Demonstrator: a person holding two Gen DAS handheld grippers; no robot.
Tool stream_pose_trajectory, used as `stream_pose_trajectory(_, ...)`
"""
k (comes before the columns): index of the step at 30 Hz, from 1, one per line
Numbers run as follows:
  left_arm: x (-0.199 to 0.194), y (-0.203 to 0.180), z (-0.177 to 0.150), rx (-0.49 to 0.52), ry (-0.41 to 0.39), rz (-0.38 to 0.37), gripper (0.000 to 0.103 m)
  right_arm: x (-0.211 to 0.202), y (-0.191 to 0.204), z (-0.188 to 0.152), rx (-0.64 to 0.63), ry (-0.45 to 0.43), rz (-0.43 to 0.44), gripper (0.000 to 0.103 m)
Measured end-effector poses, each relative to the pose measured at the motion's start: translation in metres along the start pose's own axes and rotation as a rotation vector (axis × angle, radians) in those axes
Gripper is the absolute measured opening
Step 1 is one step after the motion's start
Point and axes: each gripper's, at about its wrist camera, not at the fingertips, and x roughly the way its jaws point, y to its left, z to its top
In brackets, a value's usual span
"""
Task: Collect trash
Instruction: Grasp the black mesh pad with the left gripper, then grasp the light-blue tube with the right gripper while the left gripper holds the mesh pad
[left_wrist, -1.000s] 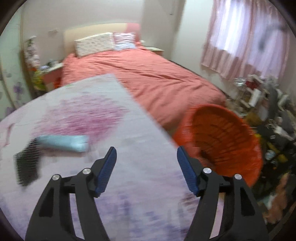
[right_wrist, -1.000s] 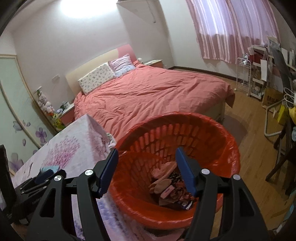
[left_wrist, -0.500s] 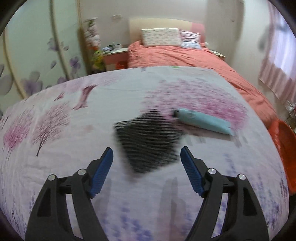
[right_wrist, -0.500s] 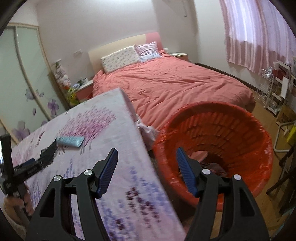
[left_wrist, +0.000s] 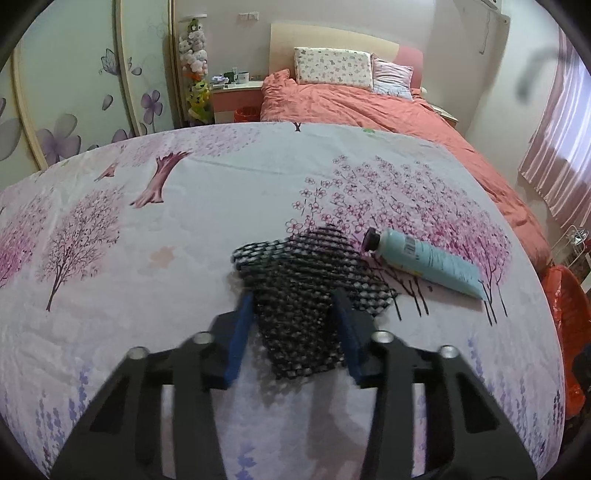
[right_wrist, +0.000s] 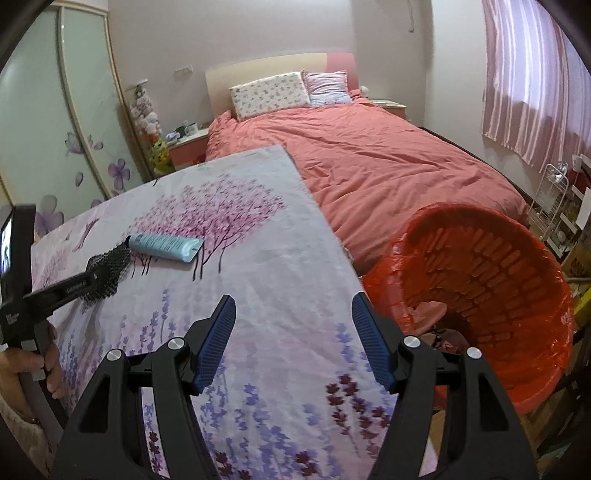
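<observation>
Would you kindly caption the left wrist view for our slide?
Left hand-held gripper closes around black mesh beside a blue tube on the floral tablecloth.

Left gripper (left_wrist: 293, 326): matte black angular frame with cutout slots, silver round screw heads at the joints, blue ribbed finger pads (left_wrist: 239, 334). Right gripper (right_wrist: 293, 345): same build, blue ribbed pads, four silver screws. Left hand (right_wrist: 31, 369): bare skin, grey handle, small white lettering on the black arm.
</observation>
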Motion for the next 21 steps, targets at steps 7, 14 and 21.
stream_pose_trajectory(7,-0.008,0.017,-0.002,0.03,-0.008,0.017,0.011,0.005,0.019,-0.001,-0.043,0.013,0.015,0.065)
stream_pose_trajectory(14,-0.027,0.096,-0.013,-0.01,-0.02,0.201,0.011,0.019,0.044,0.006,-0.087,0.04,0.056,0.065)
stream_pose_trajectory(21,-0.03,0.135,-0.014,-0.099,-0.005,0.207,0.019,0.047,0.077,0.033,-0.109,0.048,0.082,0.065)
